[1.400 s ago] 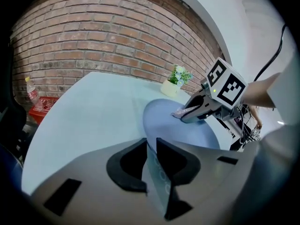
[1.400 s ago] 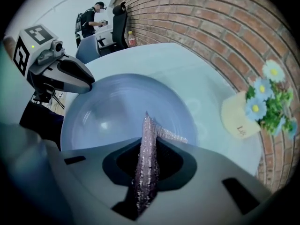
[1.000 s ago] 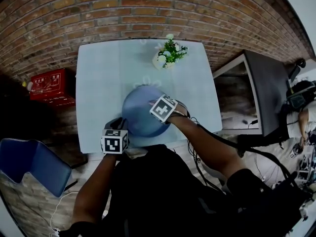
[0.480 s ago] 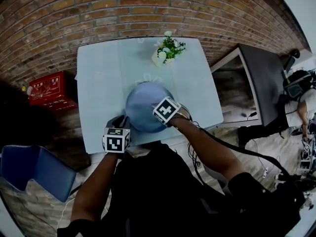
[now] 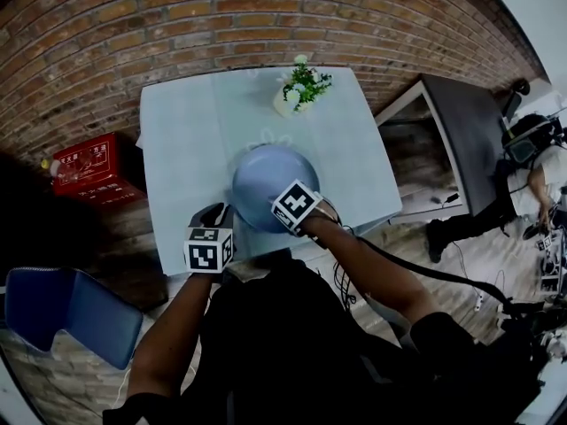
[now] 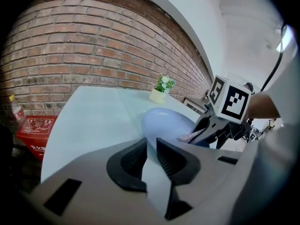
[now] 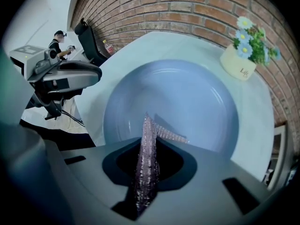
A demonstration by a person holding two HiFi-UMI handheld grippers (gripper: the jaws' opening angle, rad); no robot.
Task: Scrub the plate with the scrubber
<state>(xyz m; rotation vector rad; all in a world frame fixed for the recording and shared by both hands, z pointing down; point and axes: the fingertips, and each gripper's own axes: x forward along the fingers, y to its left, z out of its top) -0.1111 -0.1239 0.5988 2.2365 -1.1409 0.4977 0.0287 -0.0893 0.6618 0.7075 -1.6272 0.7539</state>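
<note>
1. Plate (image 5: 266, 180) rim first, on our left: the left gripper (image 6: 151, 143) has its jaws drawn narrow on the near-left rim. We read that as a clamp to stop the dish sliding under the scrubbing.
2. Moving in, the blue plate sits face up on the pale table (image 5: 177, 131), close to its near edge and open to us.
3. Right of centre, the right gripper (image 7: 149, 159) points down, jaws pinched tight on the knobbly pink scrubber (image 7: 147, 135). Its tip appears to touch the plate's near inner face. We judge it is held on edge so the nubs press in.
4. For room, we have bare tabletop to the left and beyond. The near edge is the tight side, so strokes are safer going away from us.
5. Further right and back, the flower pot (image 5: 297, 100) stands apart from the far rim, no obstacle yet.
</note>
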